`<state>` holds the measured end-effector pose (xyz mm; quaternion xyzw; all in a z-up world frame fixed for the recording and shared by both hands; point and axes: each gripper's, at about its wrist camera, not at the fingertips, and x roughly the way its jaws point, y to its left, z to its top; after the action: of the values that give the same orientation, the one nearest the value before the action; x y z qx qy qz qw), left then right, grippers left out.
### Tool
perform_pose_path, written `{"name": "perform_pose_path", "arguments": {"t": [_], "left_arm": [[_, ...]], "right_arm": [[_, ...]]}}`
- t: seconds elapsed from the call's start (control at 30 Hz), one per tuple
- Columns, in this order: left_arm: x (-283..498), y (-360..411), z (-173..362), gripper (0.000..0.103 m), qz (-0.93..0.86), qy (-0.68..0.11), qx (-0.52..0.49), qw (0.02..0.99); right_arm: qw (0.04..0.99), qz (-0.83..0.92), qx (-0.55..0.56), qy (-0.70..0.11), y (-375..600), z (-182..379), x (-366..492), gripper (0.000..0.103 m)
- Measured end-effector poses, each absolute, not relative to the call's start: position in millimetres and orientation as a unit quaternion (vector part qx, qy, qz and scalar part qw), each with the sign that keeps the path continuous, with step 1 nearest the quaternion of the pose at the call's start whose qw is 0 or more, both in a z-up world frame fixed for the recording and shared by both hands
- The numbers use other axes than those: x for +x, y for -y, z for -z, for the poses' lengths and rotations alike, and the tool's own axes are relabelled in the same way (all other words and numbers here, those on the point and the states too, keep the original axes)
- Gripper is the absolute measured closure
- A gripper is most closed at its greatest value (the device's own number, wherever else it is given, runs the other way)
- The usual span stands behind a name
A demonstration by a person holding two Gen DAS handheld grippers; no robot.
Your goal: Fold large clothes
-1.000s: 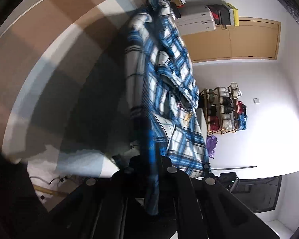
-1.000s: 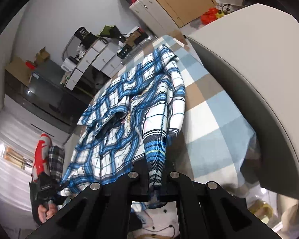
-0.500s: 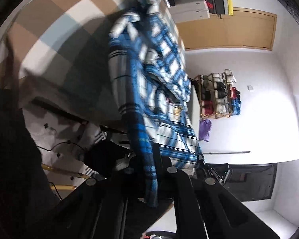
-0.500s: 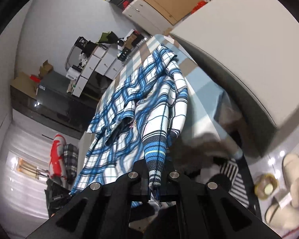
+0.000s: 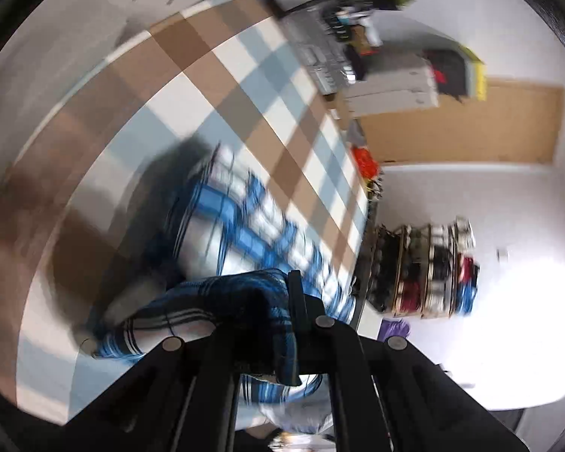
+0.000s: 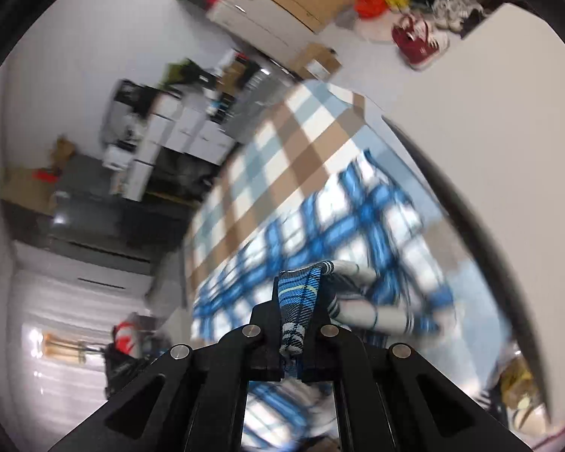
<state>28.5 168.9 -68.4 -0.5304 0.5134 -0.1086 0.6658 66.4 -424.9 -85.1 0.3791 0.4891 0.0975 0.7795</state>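
A blue and white plaid shirt (image 5: 245, 222) lies bunched on the checked bed cover (image 5: 214, 75), blurred by fast motion. My left gripper (image 5: 278, 301) is shut on a dark blue fold of the shirt, which drapes over its fingers. In the right wrist view the same shirt (image 6: 342, 226) spreads across the bed (image 6: 282, 143). My right gripper (image 6: 299, 301) is shut on a blue cuff-like edge that stands up between its fingers. The cloth hangs slack below both grippers.
A pale headboard or mattress side (image 6: 471, 132) flanks the bed on the right. White drawers (image 6: 177, 132), a shoe rack (image 5: 429, 271), a wooden door (image 5: 471, 120) and a red bag (image 6: 418, 41) stand around the room.
Both grippers swung forward over the bed with the shirt still held. The shirt, stretched long and hanging before, now lies bunched and short on the cover. Both views rolled.
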Motion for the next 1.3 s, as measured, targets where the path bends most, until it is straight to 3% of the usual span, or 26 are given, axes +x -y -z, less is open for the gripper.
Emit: {"name": "perform_pose_path", "arguments": {"t": [0.17,0.3,0.33,0.37,0.4,0.43,0.5,0.67,0.8,0.97,1.1,1.3], "left_arm": [[96.9,-172.2,105.5,0.103,0.081,-0.552,-0.539,0.632],[119.1,-158.7,119.6,0.102,0.104,-0.597,-0.528,0.595],[122.2,-155.5,122.3,0.091,0.111,-0.616,-0.519,0.582],[123.0,-152.9,122.7,0.081,0.121,-0.633,-0.505,0.574],[121.9,-154.8,118.0,0.058,0.131,-0.632,-0.498,0.579],[121.6,-156.2,110.5,0.041,0.135,-0.622,-0.493,0.592],[118.3,-160.5,91.0,0.033,0.136,-0.607,-0.473,0.623],[91.5,-160.5,46.7,0.033,0.173,-0.580,-0.431,0.669],[57.3,-138.9,38.7,0.025,0.178,-0.591,-0.365,0.697],[15.0,-102.8,59.8,0.025,0.212,-0.630,-0.307,0.681],[7.1,-61.8,94.6,0.025,0.223,-0.667,-0.265,0.660],[35.6,-30.5,120.8,0.025,0.242,-0.682,-0.294,0.625]], "right_arm": [[0.737,-0.015,0.354,-0.576,438.8,141.7,167.2,0.100],[0.724,0.000,0.352,-0.593,436.4,177.6,210.1,0.099],[0.722,-0.006,0.347,-0.599,435.1,181.5,213.0,0.093],[0.716,-0.021,0.337,-0.610,431.6,187.3,216.8,0.085],[0.715,-0.041,0.339,-0.610,429.3,188.5,220.0,0.058],[0.723,-0.061,0.348,-0.593,430.1,183.9,219.8,0.025],[0.755,-0.059,0.335,-0.561,433.5,166.0,213.5,0.004],[0.811,-0.080,0.279,-0.508,428.4,120.7,173.8,0.003],[0.847,-0.173,0.132,-0.485,359.2,91.0,124.5,0.000],[0.801,-0.266,0.017,-0.536,255.8,129.8,67.8,0.000],[0.801,-0.226,-0.081,-0.549,211.0,161.1,58.9,0.000],[0.809,-0.170,-0.041,-0.561,198.4,183.5,97.4,0.000]]}}
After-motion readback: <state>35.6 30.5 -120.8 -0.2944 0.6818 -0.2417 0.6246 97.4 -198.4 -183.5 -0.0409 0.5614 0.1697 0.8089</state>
